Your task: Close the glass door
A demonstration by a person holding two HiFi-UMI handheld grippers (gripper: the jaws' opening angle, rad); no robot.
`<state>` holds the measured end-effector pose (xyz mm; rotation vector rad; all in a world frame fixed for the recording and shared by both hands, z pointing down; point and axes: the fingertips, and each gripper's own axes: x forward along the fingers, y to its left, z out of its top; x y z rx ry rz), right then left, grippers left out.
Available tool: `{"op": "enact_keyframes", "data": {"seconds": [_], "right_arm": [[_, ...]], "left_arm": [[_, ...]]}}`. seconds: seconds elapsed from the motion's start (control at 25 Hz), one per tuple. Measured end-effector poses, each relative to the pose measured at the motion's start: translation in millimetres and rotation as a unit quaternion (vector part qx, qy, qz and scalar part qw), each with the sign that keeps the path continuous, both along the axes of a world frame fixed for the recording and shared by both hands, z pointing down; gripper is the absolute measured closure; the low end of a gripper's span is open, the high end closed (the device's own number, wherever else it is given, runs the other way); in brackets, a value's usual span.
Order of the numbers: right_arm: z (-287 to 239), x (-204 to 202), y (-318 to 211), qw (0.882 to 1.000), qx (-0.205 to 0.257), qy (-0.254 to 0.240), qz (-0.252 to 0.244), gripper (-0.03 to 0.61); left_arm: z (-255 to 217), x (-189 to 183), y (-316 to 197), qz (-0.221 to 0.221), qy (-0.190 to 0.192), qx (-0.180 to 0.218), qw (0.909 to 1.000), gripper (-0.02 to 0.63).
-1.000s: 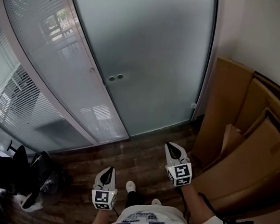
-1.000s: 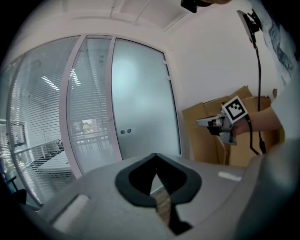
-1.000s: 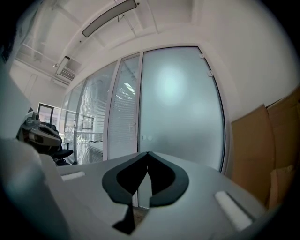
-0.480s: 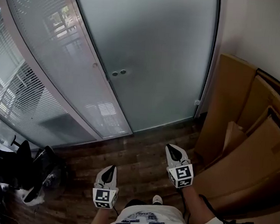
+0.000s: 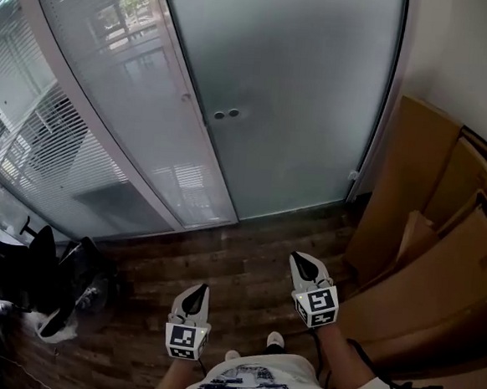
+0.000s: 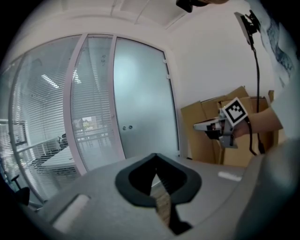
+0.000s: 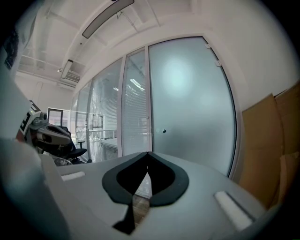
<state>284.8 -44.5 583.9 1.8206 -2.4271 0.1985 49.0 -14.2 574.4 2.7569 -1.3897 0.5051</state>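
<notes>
My left gripper (image 5: 200, 289): jaws together, nothing between them.
My right gripper (image 5: 298, 257): jaws together, empty.
Door (image 5: 293, 93): frosted glass, well apart from both.
Cardboard (image 5: 408, 177): right of door.

Here's the floor (image 5: 247, 261): dark wood planks, a bit glossy, running up to the foot of the glass door (image 5: 300, 110). Over on the right edge, flat sheets of brown cardboard (image 5: 411, 194) stand on the planks on edge, stacked one behind another and leaning back towards the wall. Bottom left, a black office chair (image 5: 11, 268) sits on the boards with more dark gear crowded just beside it, and a pale bundle (image 5: 52, 327) lies at its foot (too blurred to say what it is). Bottom centre, a white shoe tip (image 5: 275, 340) is planted on the wood, a second one just left of it.
</notes>
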Motion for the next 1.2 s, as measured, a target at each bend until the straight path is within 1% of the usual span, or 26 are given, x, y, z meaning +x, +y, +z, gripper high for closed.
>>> {"op": "enact_keyframes", "data": {"seconds": [0.16, 0.32, 0.52, 0.76, 1.04, 1.2], "right_arm": [[-4, -33, 6, 1.0, -0.004, 0.007, -0.007, 0.571], [-6, -71, 17, 1.0, -0.011, 0.011, -0.013, 0.571], [1, -111, 40, 1.0, -0.023, 0.016, -0.012, 0.571], [12, -155, 65, 0.999, -0.038, 0.022, -0.004, 0.571], [15, -196, 96, 0.999, -0.036, 0.039, 0.005, 0.571], [16, -210, 114, 0.998, -0.046, 0.038, 0.01, 0.571]], "left_arm": [[2, -31, 7, -0.002, 0.007, -0.001, 1.0, 0.612], [-10, -63, 12, -0.008, 0.02, -0.003, 0.9998, 0.612], [0, -100, 28, -0.003, 0.028, -0.005, 0.9996, 0.612], [9, -145, 49, 0.001, 0.035, -0.018, 0.9992, 0.612], [20, -193, 67, 0.002, 0.039, -0.024, 0.999, 0.612], [21, -210, 76, 0.001, 0.044, -0.025, 0.9987, 0.612]]}}
